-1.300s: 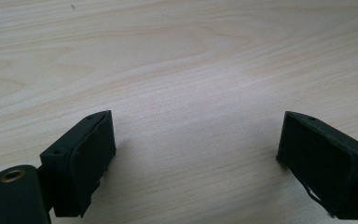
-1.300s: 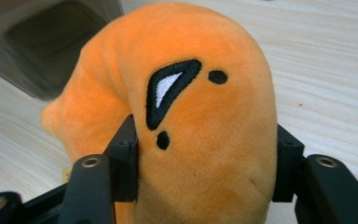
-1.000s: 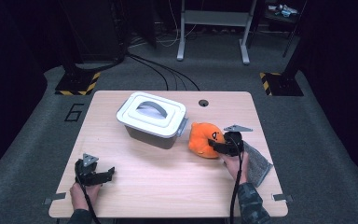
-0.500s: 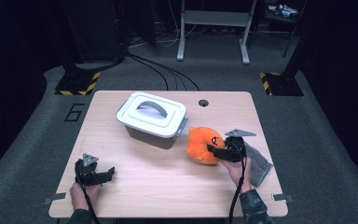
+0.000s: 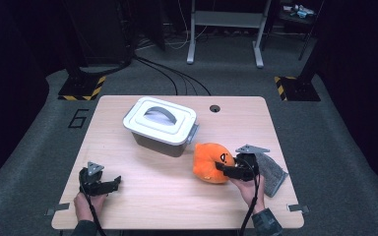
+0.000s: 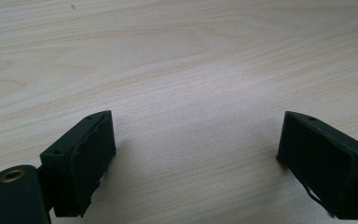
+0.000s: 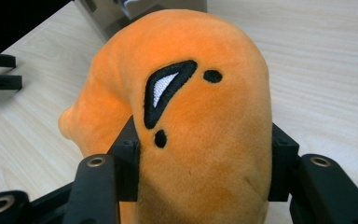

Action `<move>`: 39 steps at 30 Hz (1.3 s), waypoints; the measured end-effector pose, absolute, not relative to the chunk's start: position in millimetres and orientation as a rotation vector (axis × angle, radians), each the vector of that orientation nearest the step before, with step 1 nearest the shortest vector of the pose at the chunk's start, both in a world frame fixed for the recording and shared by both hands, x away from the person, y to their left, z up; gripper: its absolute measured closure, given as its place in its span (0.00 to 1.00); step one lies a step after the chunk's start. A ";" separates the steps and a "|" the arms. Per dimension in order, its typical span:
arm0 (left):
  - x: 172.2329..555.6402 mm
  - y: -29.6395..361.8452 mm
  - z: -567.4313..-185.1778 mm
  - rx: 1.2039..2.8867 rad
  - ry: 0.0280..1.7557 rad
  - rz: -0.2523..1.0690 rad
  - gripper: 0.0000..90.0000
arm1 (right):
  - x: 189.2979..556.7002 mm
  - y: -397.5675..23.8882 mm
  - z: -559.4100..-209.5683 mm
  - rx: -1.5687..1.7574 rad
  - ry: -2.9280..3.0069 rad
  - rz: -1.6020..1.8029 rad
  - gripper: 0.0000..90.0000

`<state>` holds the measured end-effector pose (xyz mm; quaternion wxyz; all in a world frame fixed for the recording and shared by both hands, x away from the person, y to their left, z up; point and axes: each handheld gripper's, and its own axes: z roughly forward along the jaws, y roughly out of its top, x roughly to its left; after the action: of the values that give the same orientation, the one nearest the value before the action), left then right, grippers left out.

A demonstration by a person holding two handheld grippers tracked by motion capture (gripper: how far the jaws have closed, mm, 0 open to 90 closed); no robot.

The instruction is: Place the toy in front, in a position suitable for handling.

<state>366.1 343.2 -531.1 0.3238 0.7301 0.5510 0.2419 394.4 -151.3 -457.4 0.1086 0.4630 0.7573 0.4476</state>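
Orange plush toy [image 7: 200,121] sits clamped between the right tongs [image 7: 203,163].

We see the wooden table [image 5: 142,196] evenly lit from above while the room around it falls into near black. Soft shadows spread under the left gripper [image 6: 196,154] jaws. The high view is grainy and soft; the orange plush toy [image 7: 200,116] shows sharp, without glare.
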 end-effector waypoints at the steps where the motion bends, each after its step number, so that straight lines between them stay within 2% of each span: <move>1: 366.1 343.1 -531.2 1.913 1.446 0.636 0.12 | 393.0 -150.7 -457.8 1.366 2.231 1.315 0.50; 21: 366.1 343.2 -531.2 1.914 1.445 0.634 0.12 | 371.0 -133.6 -471.4 1.316 2.325 1.321 0.47; 23: 366.2 342.9 -531.7 1.907 1.446 0.643 0.12 | 372.3 -130.2 -475.4 1.309 2.341 1.277 0.43; 28: 366.2 342.8 -531.7 1.907 1.446 0.643 0.12 | 372.7 -128.4 -474.4 1.284 2.339 1.243 0.17; 35: 365.8 342.6 -531.4 1.907 1.448 0.645 0.12 | 364.8 -140.3 -455.5 1.227 2.273 1.283 0.03; 39: 365.3 342.1 -531.4 1.899 1.458 0.653 0.12 | 362.2 -152.0 -446.7 1.223 2.256 1.246 0.00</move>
<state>365.3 342.1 -531.4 0.3239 0.7240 0.5558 0.2491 362.2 -152.0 -446.7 0.1439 0.4241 0.7827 0.4322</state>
